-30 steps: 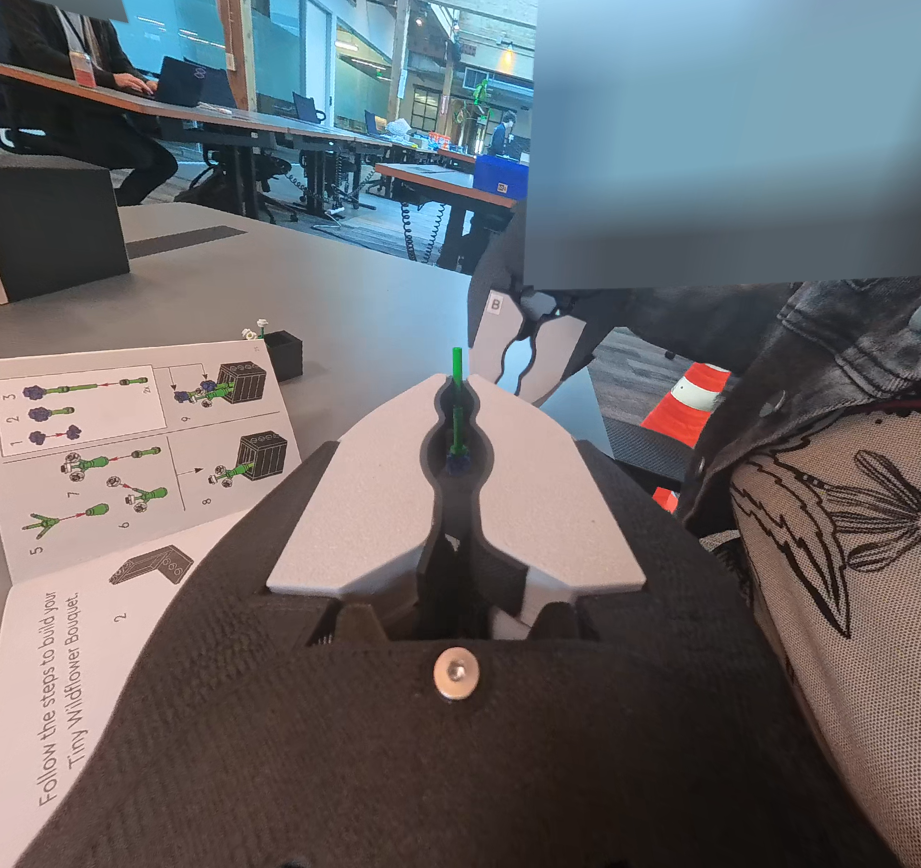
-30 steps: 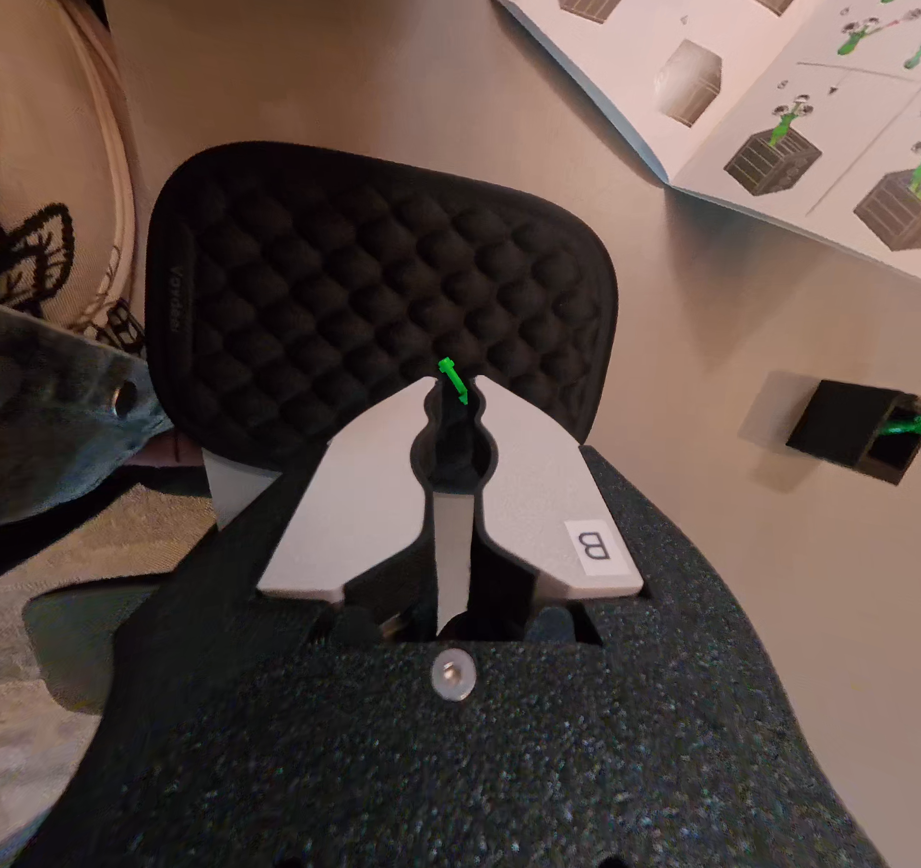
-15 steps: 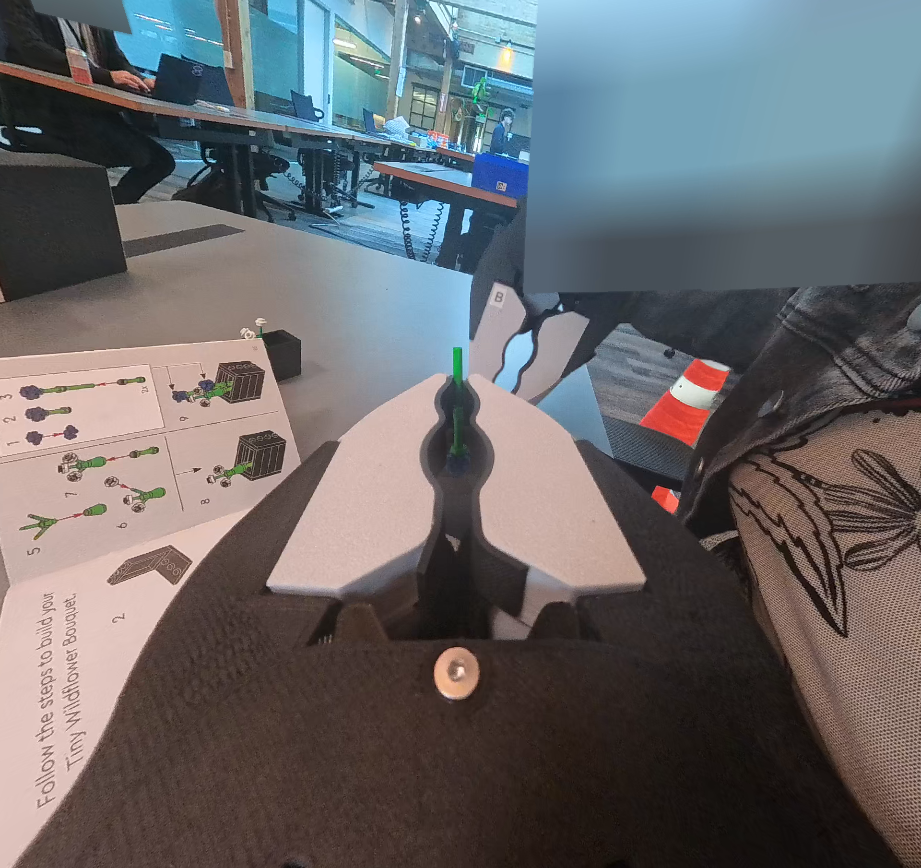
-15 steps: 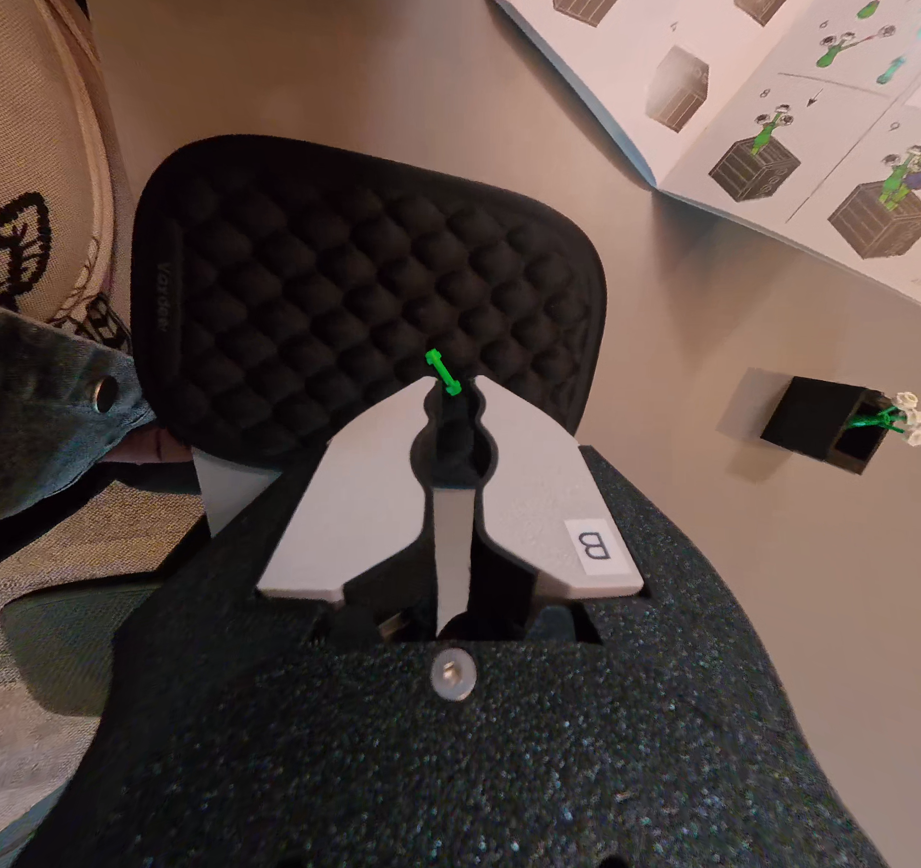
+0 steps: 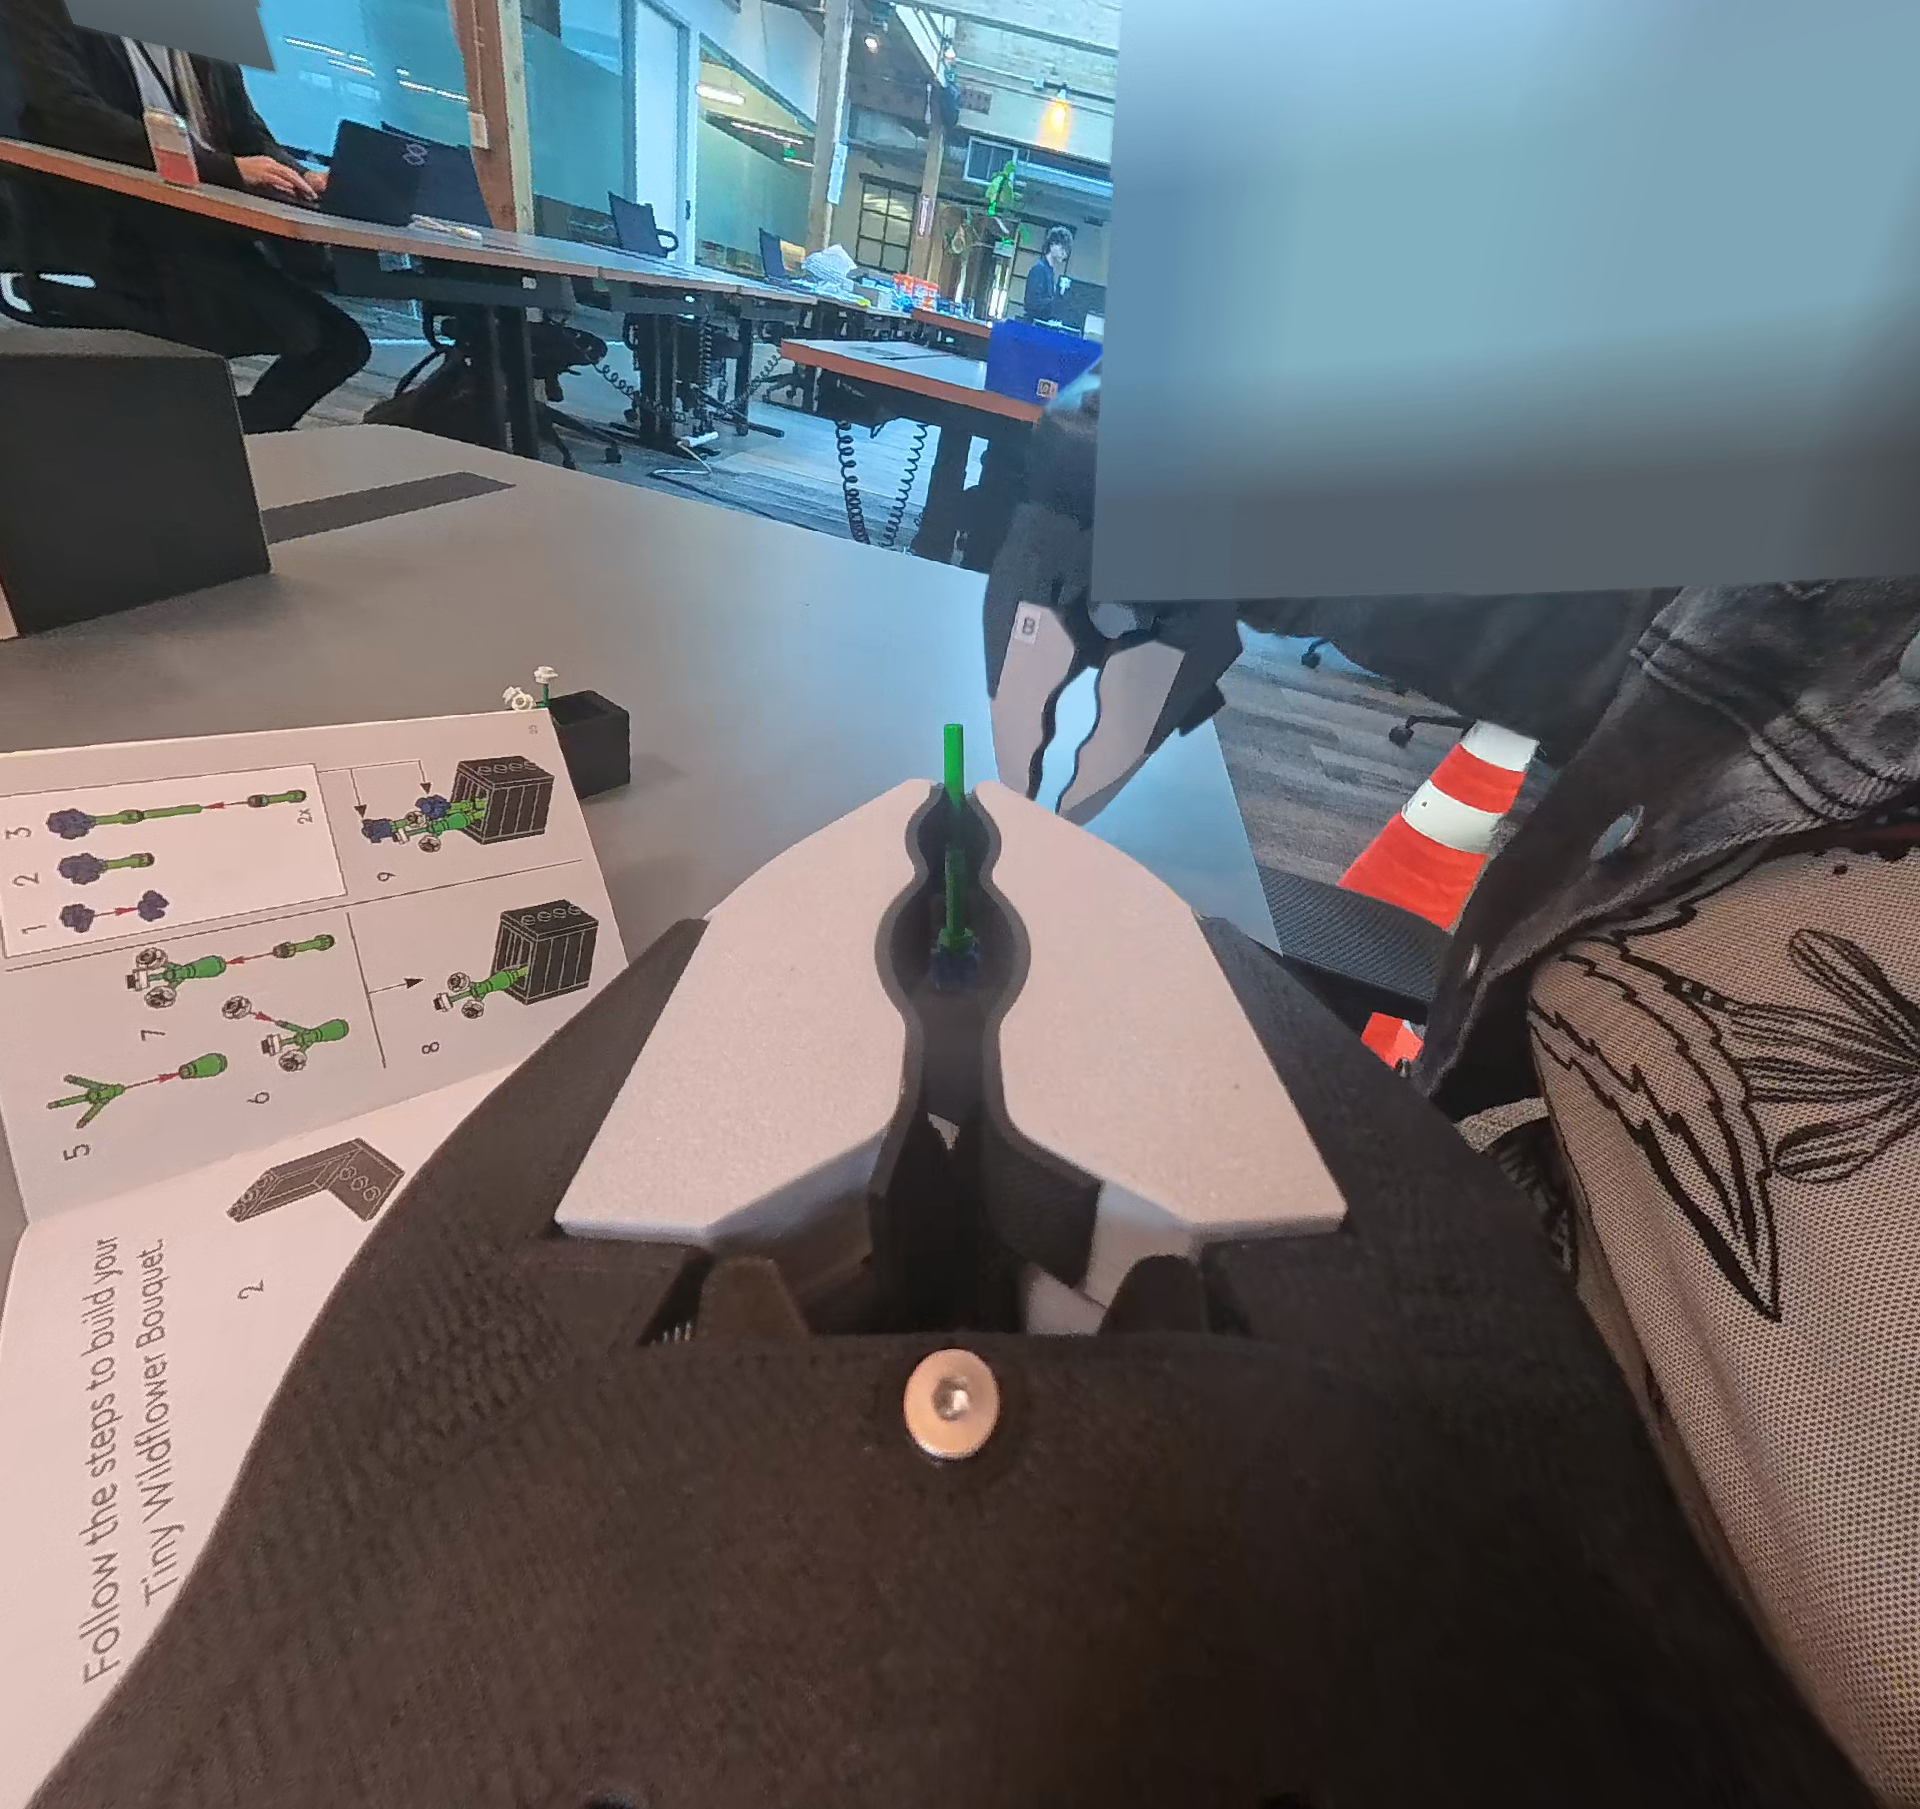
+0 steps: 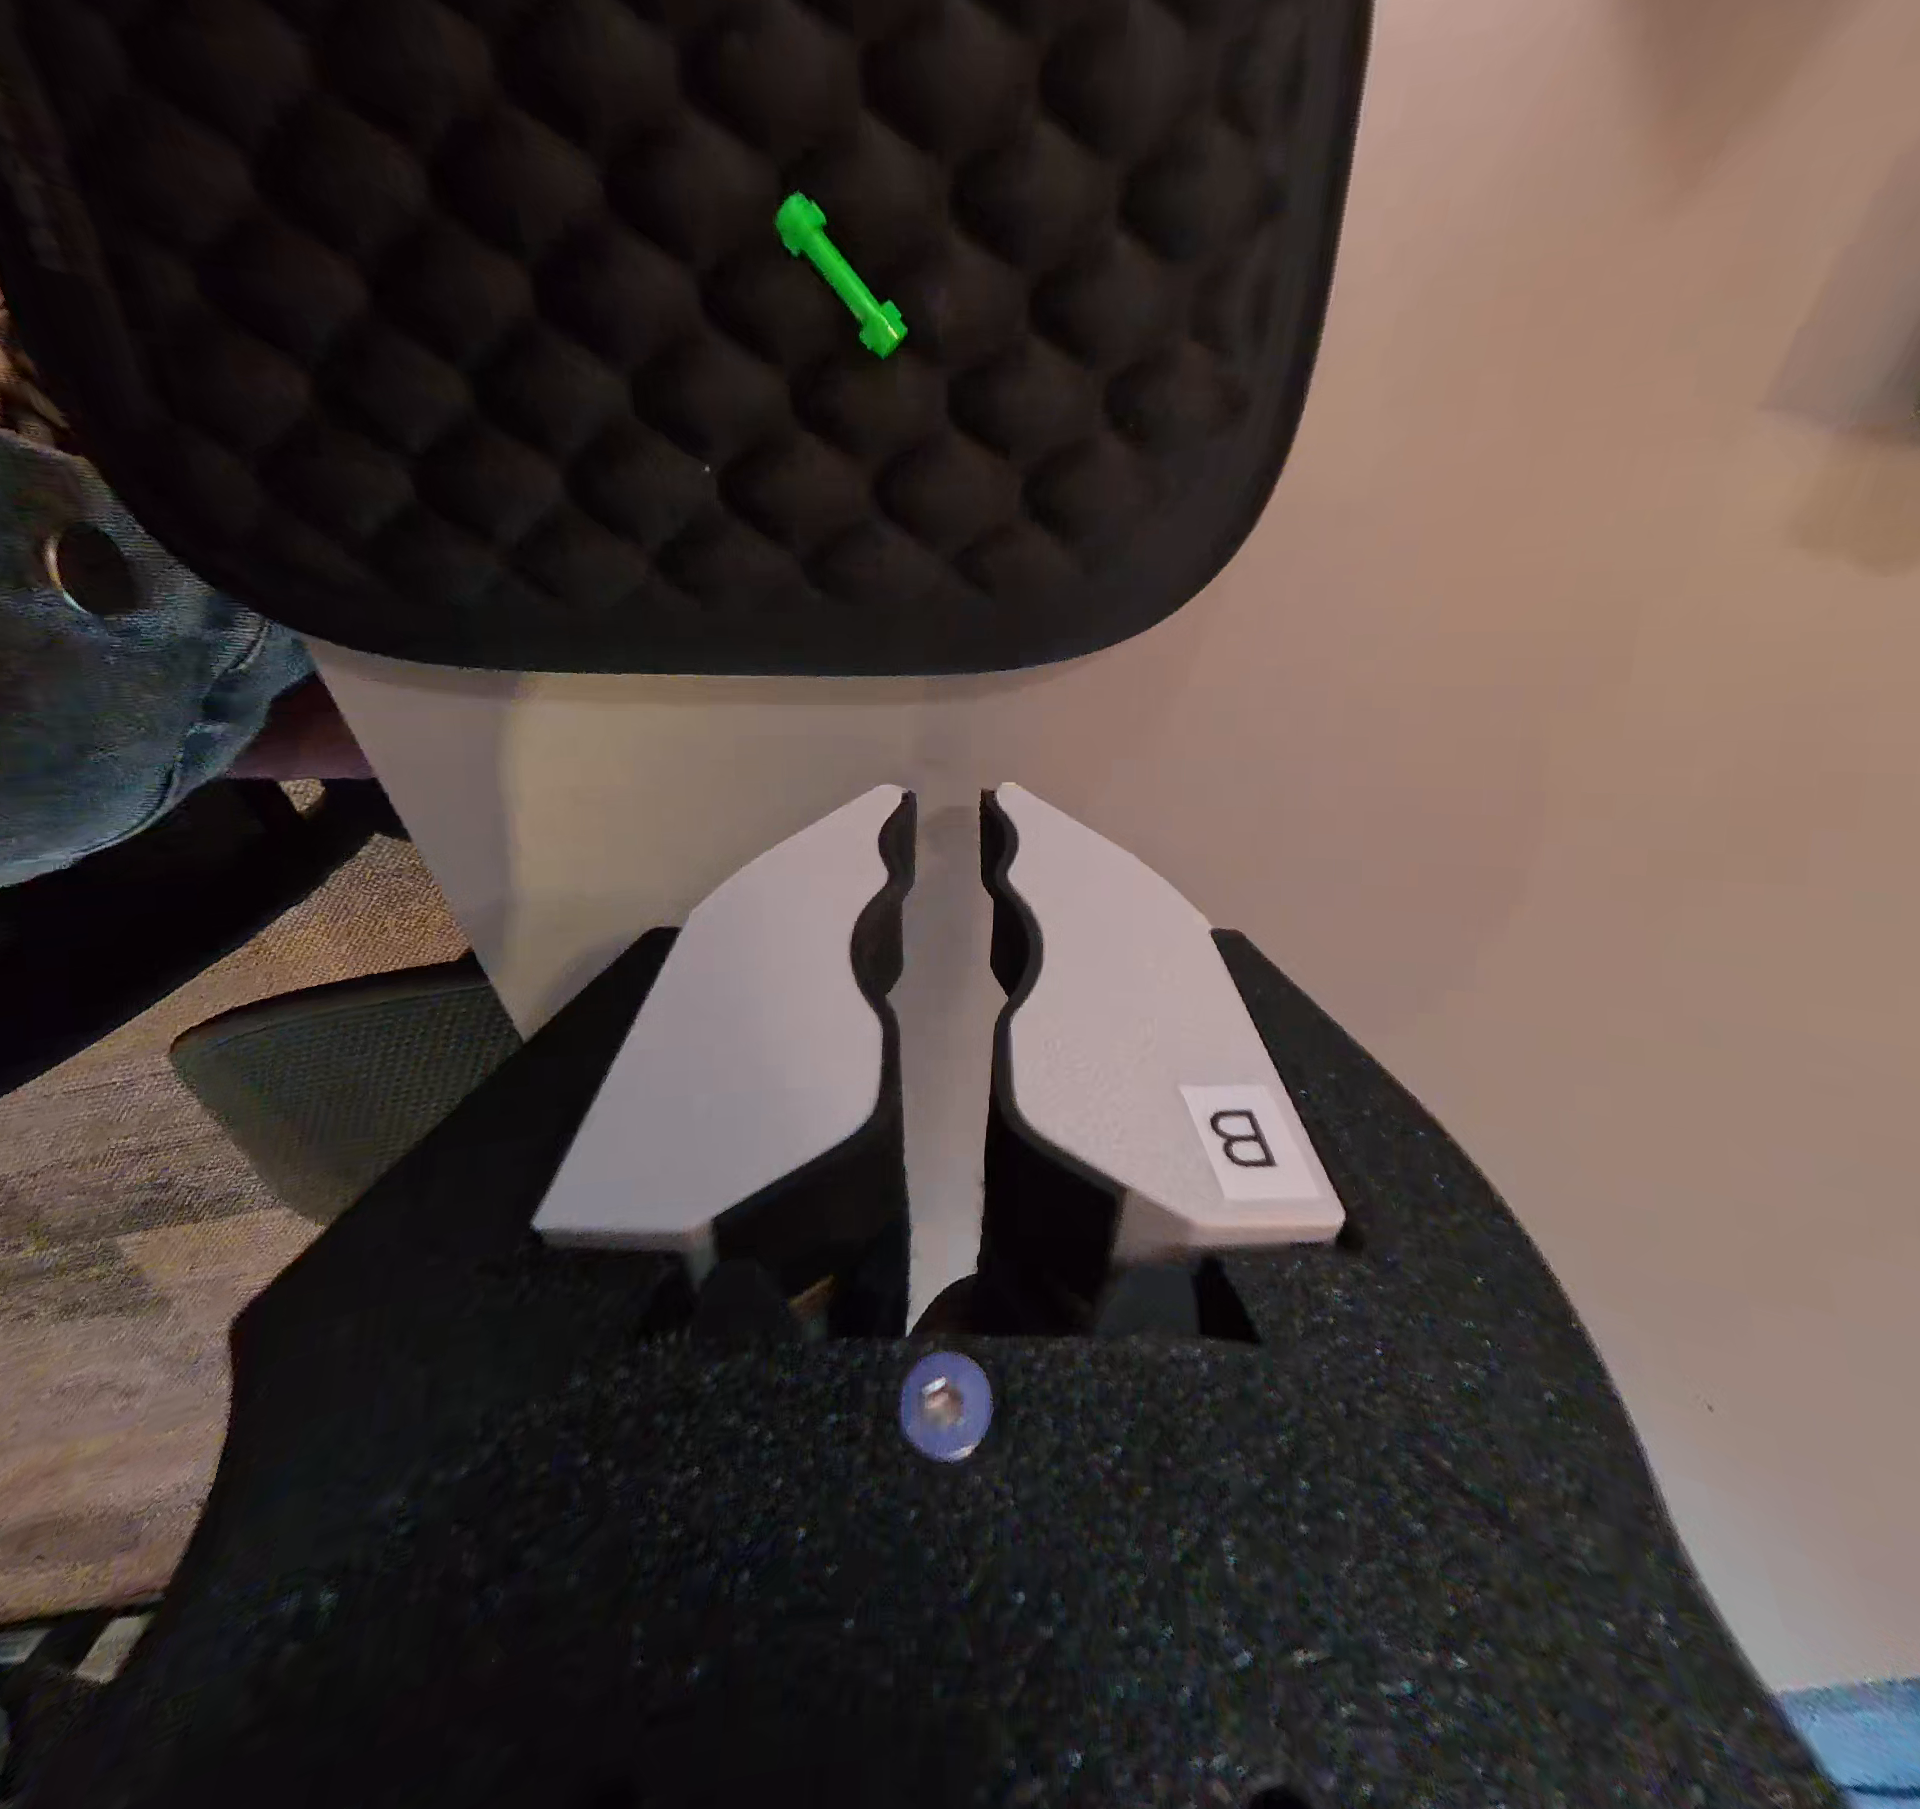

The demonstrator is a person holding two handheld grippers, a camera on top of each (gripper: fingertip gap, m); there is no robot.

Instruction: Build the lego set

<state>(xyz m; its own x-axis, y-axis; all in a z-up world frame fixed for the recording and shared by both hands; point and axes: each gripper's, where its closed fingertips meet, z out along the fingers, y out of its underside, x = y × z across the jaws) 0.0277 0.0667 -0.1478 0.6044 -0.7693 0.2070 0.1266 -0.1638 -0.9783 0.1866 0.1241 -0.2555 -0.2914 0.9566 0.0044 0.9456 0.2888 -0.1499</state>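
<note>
My left gripper is shut on a green stem with a dark blue flower piece at its lower end, held upright above the table. My right gripper is open and empty; it also shows in the left wrist view, just beyond my left one. A small green stem piece lies loose on the black foam pad, ahead of the right gripper. A black lego box with white flowers stands past the booklet.
An open instruction booklet lies on the grey table at left. A black block stands at the far left. A person's patterned shirt and denim jacket are close on the right. An orange cone stands on the floor.
My right gripper has let go of the small green stem piece, which now lies on the foam pad. The right gripper has opened and drawn back from the pad. My left gripper has stayed put.
</note>
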